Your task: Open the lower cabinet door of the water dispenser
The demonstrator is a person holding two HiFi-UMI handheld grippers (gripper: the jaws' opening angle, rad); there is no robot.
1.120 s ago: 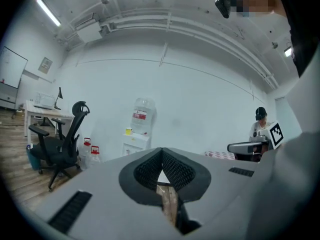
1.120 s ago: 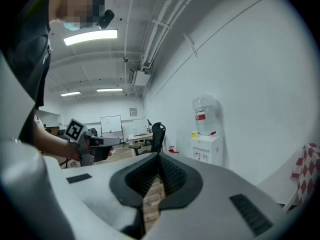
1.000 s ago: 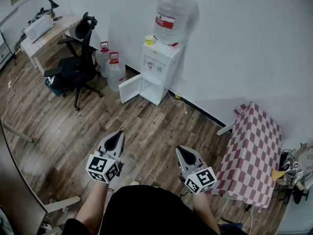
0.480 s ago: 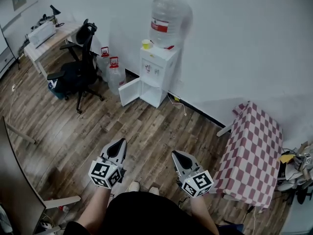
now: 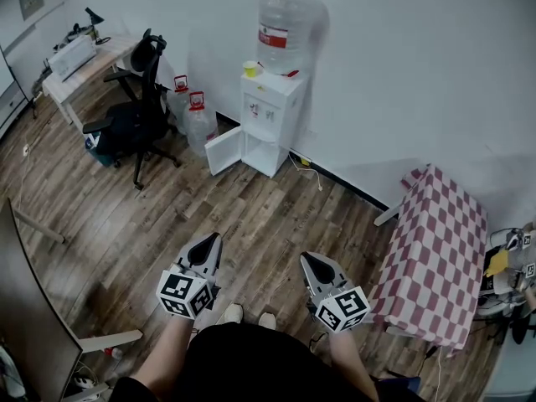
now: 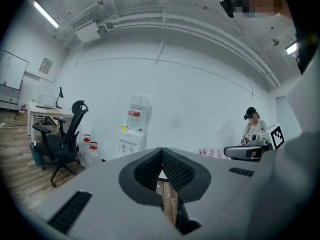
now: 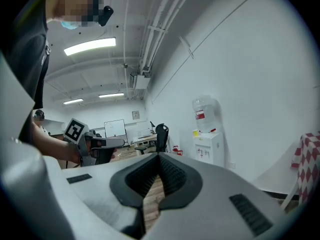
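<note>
A white water dispenser (image 5: pixel 272 120) with a large clear bottle (image 5: pixel 285 28) on top stands against the far wall; it also shows small in the left gripper view (image 6: pixel 131 140) and the right gripper view (image 7: pixel 208 147). Its lower cabinet door (image 5: pixel 224 152) hangs open to the left. My left gripper (image 5: pixel 213 239) and right gripper (image 5: pixel 306 260) are held low in front of me, well short of the dispenser, both shut with nothing between the jaws.
A black office chair (image 5: pixel 134 115) and two spare water jugs (image 5: pixel 191 115) stand left of the dispenser. A desk (image 5: pixel 84 57) is at the far left. A table with a red checked cloth (image 5: pixel 435 254) is at the right. A cable (image 5: pixel 308 167) trails beside the dispenser.
The view has shifted a little; the dispenser looks slightly farther and both grippers sit a bit lower in the picture. The jaws stay shut and the cabinet door stays open.
</note>
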